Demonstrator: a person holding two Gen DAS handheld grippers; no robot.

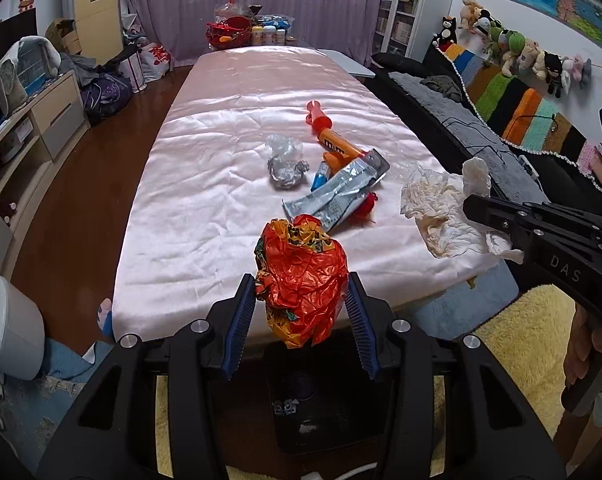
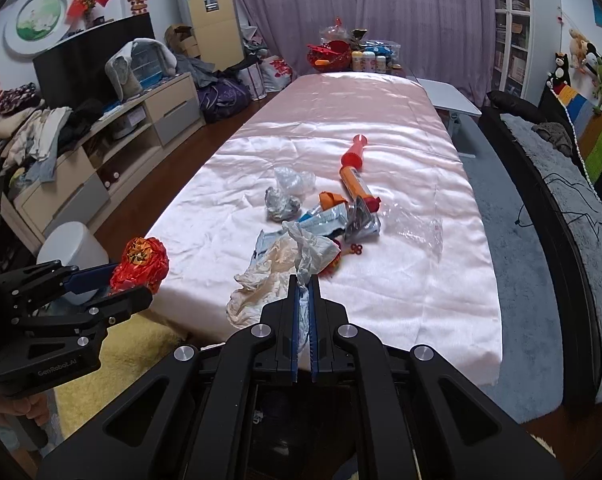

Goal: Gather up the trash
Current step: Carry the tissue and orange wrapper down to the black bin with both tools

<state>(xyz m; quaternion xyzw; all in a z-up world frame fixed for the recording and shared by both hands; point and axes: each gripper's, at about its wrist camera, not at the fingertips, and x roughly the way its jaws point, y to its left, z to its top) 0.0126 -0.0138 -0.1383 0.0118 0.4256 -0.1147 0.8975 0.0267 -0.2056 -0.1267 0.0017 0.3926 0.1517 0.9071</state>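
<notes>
My left gripper (image 1: pixel 301 280) is shut on a crumpled orange-red foil wrapper (image 1: pixel 303 276), lifted above the near end of the pink-covered table (image 1: pixel 205 184); that wrapper (image 2: pixel 141 264) and gripper (image 2: pixel 135 284) also show at the left of the right wrist view. My right gripper (image 2: pixel 305 280) is shut on a crumpled white tissue (image 2: pixel 277 272), which hangs off its tips; the tissue (image 1: pixel 437 208) appears at the right of the left wrist view. On the table lie a silver foil ball (image 1: pixel 287 170), a clear plastic scrap (image 1: pixel 283 146), a silvery pouch (image 1: pixel 333 196) and an orange candy tube (image 1: pixel 331 138).
A white bin (image 2: pixel 75 256) stands on the floor left of the table's near end. A dark container (image 1: pixel 321 392) sits below my left gripper. A sofa (image 1: pixel 481 136) runs along the right. Bottles and a red basket (image 1: pixel 231 32) crowd the table's far end. A yellow rug (image 1: pixel 517 344) lies underfoot.
</notes>
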